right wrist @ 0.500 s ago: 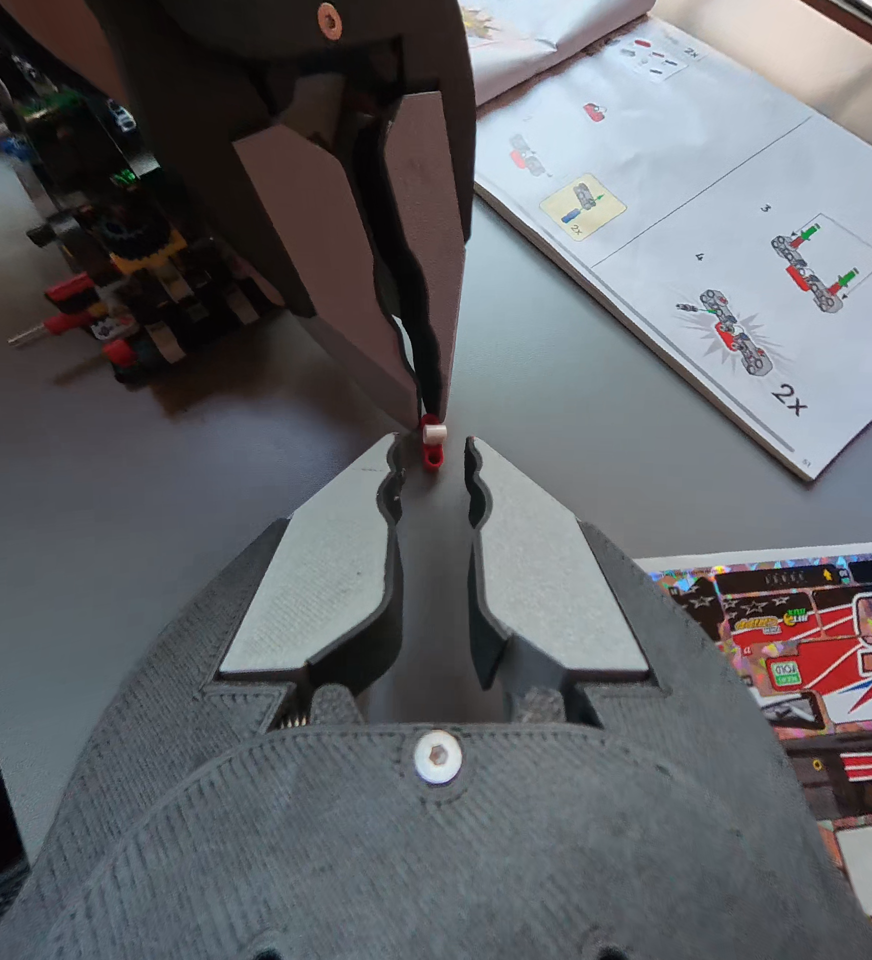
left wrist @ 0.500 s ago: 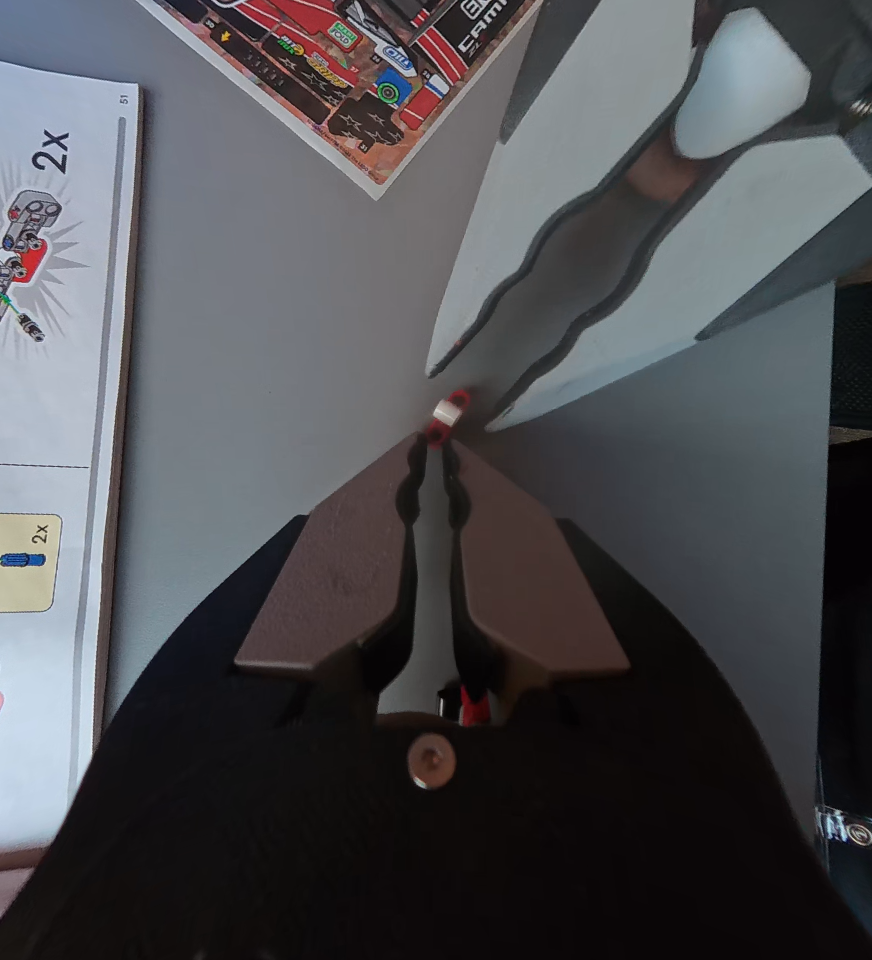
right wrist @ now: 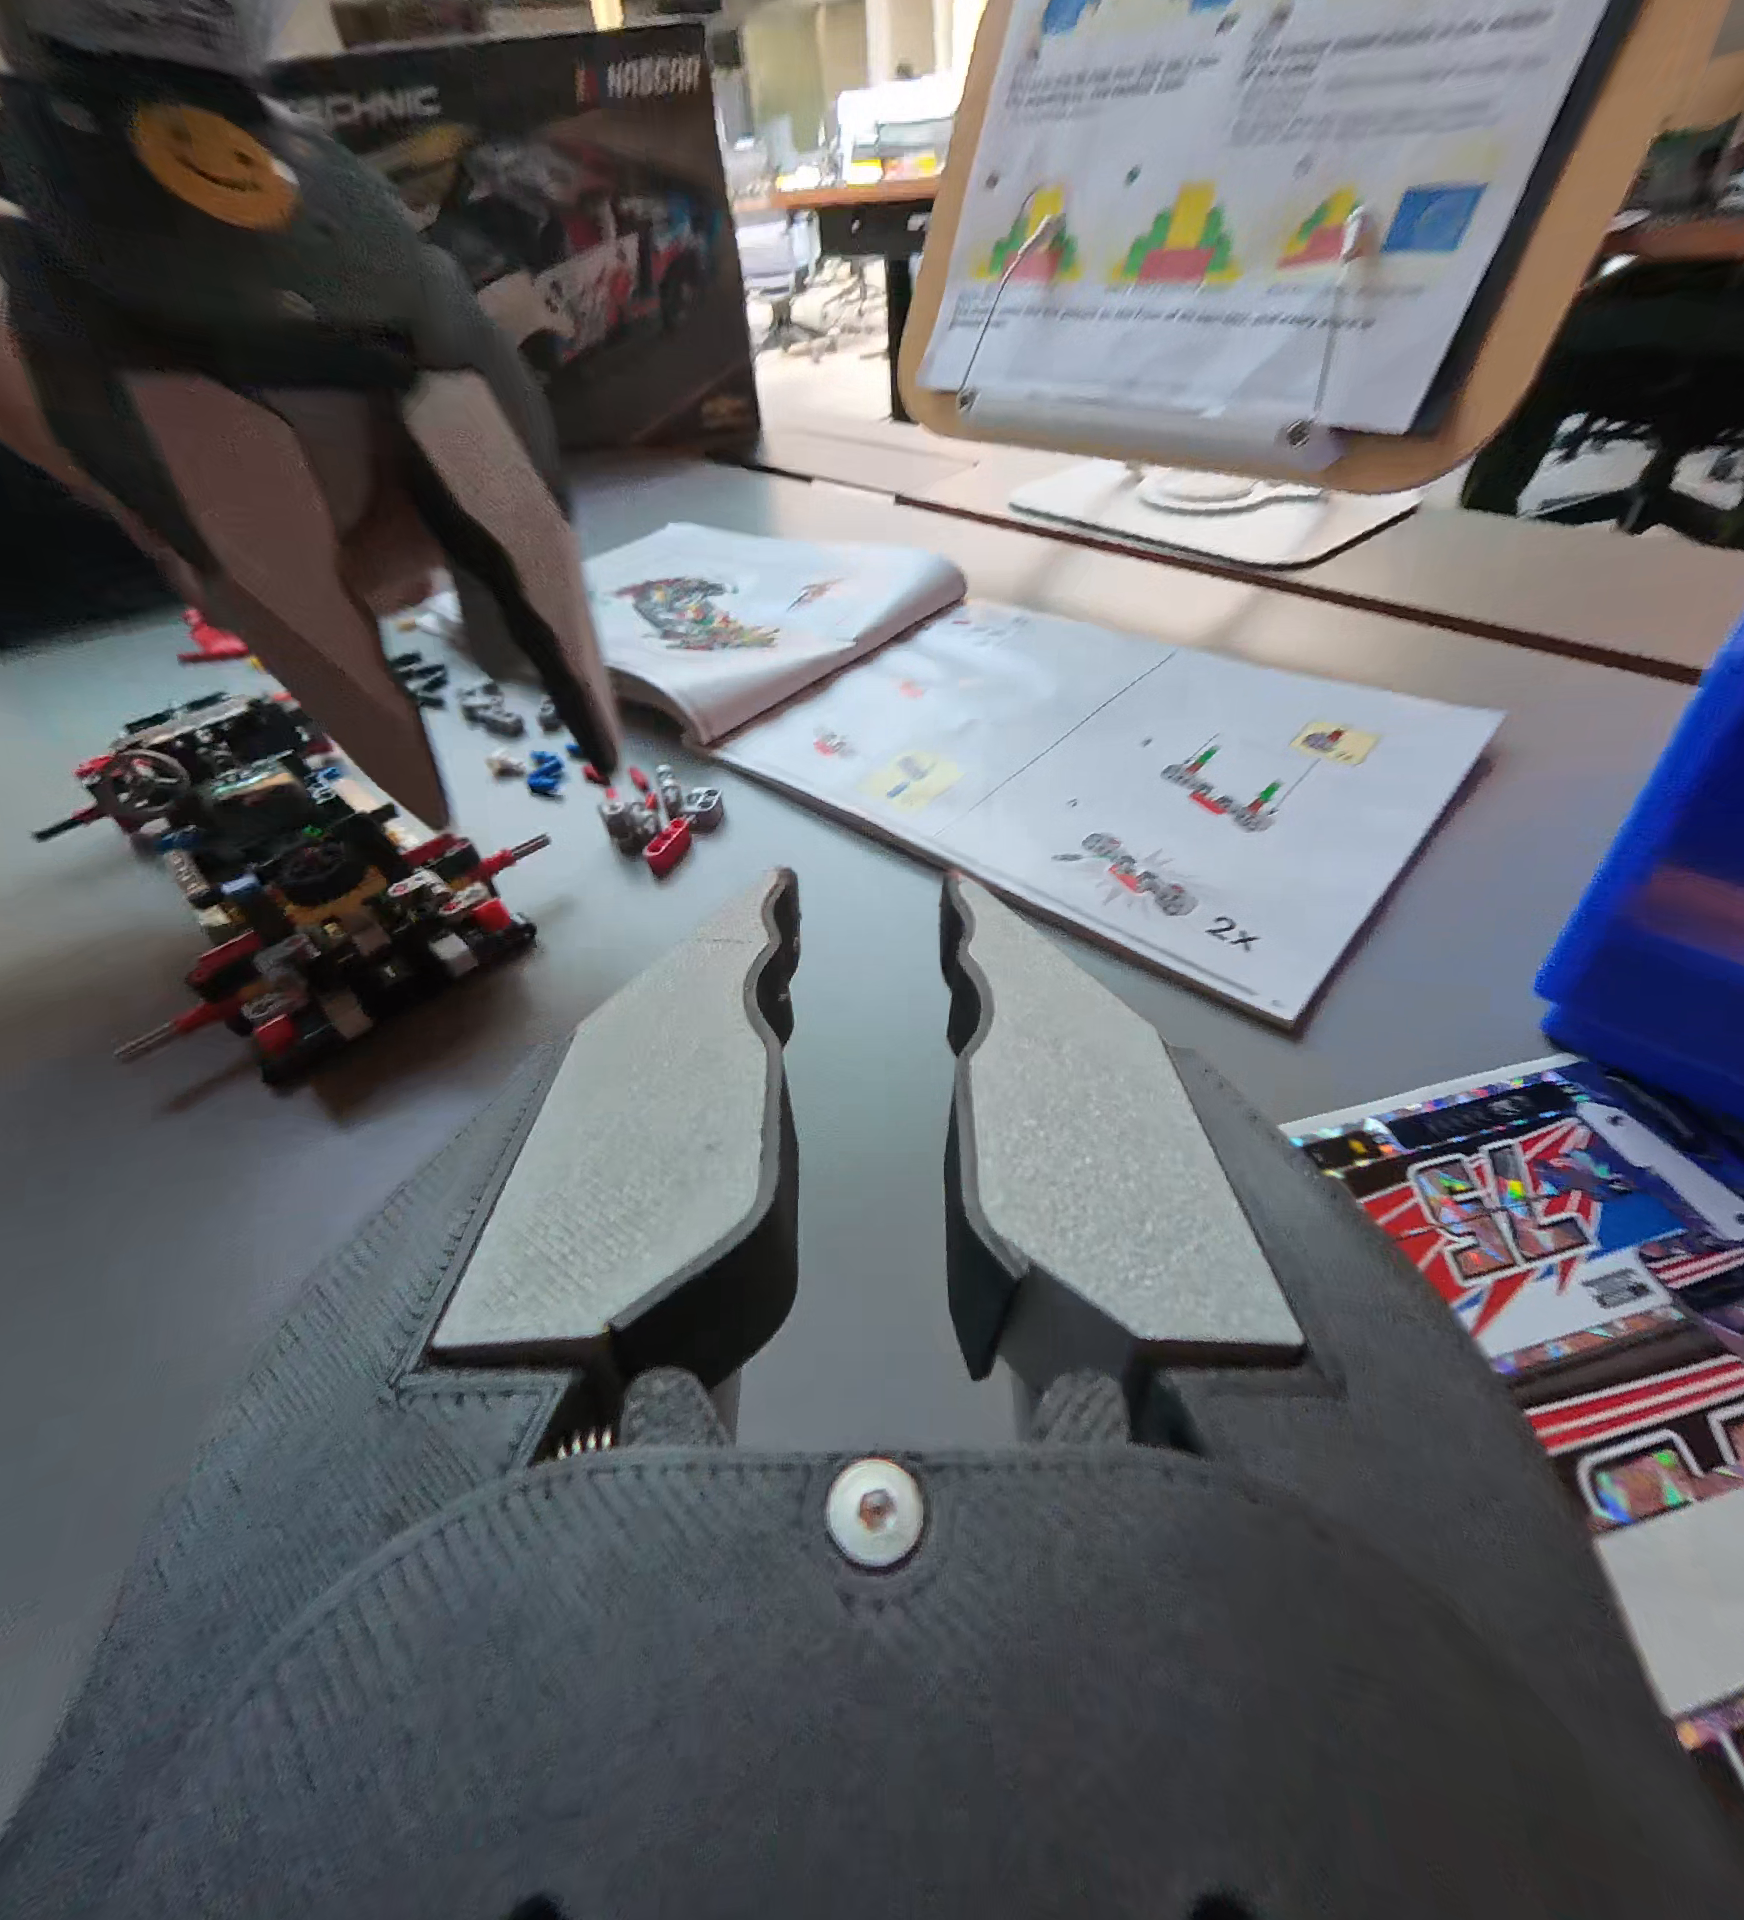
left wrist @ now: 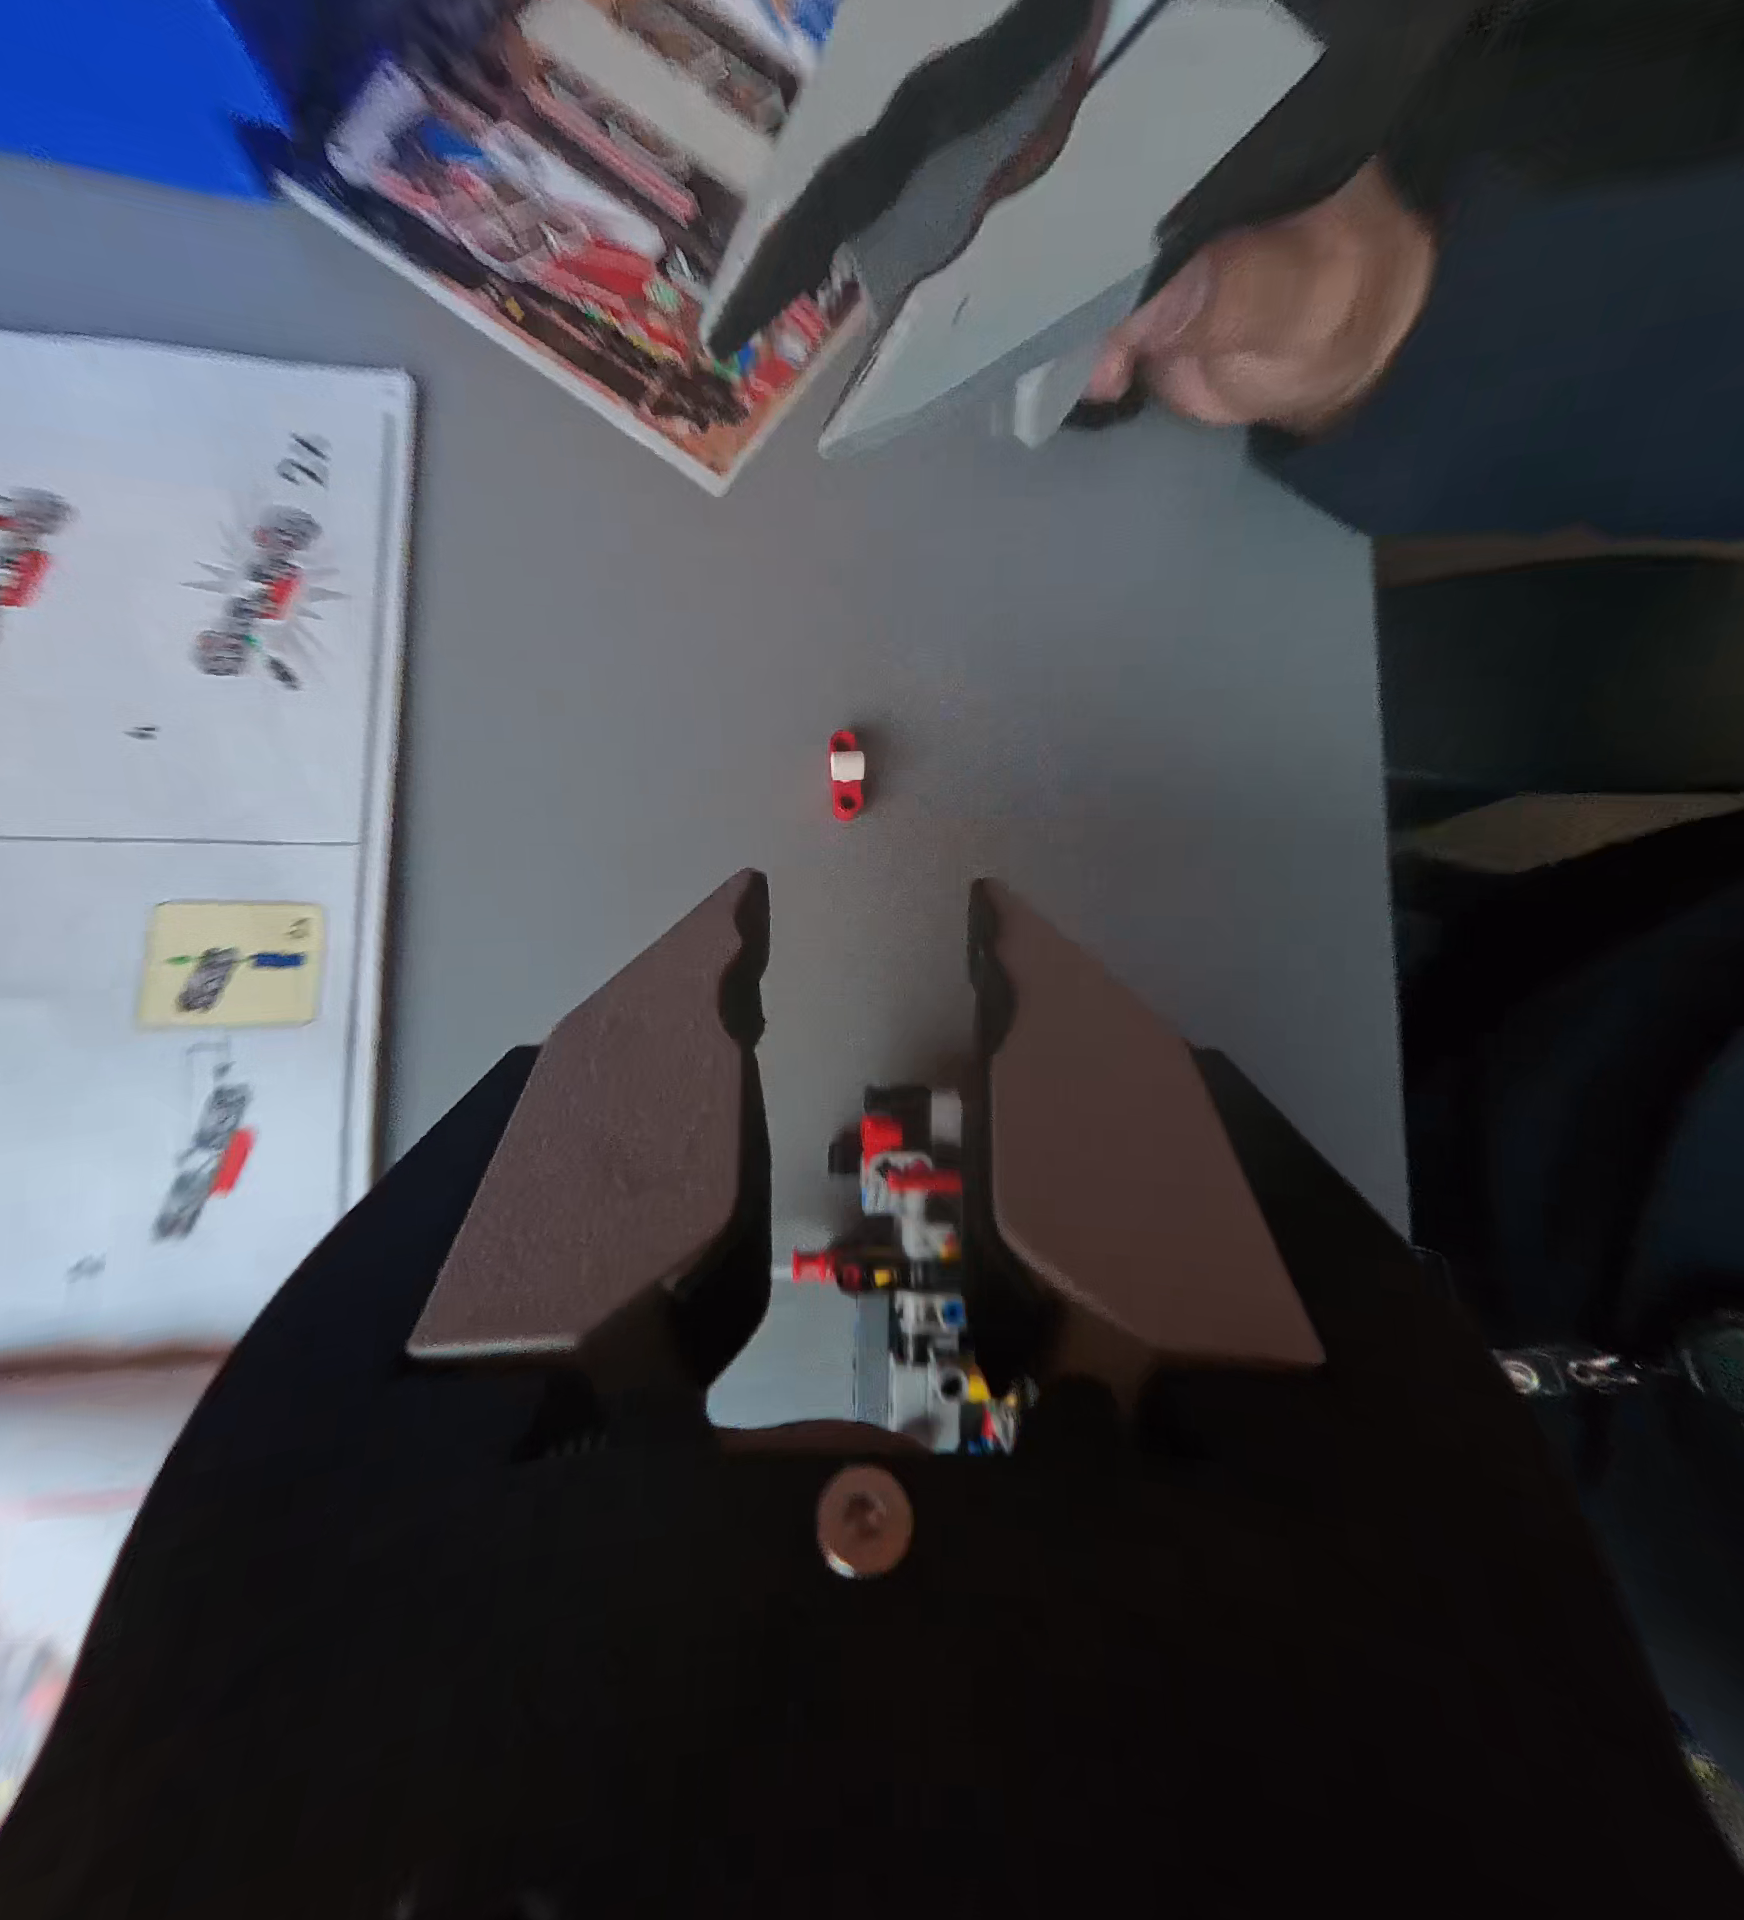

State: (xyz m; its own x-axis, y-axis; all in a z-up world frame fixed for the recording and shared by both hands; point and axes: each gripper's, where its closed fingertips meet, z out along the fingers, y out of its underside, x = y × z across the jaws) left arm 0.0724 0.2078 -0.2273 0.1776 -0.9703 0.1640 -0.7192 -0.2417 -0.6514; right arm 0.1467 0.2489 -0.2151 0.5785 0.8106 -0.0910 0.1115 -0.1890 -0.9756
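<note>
Lying loose on grey table (left wrist: 577, 644): small red-and-white piece (left wrist: 846, 774), apparently released, just beyond left gripper (left wrist: 868, 883), hanging wide, empty. Hovering apart: right gripper (right wrist: 868, 883), narrowly parted, holding nothing. Waiting alongside: part-built model (right wrist: 307, 894), seemingly unfinished.

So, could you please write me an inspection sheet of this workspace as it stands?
Surface: grey table, flat.
Job's things: small red-and-white piece lying alone on the table; part-built brick model; open instruction booklet.
Clutter: loose small pieces; sticker sheet; blue bin; printed box.
Grippers: left hand-held gripper open, nothing between its fingers; right hand-held gripper open, nothing between its fingers.
Cables: nothing seen.
Surroundings: document stand; desks behind.
</note>
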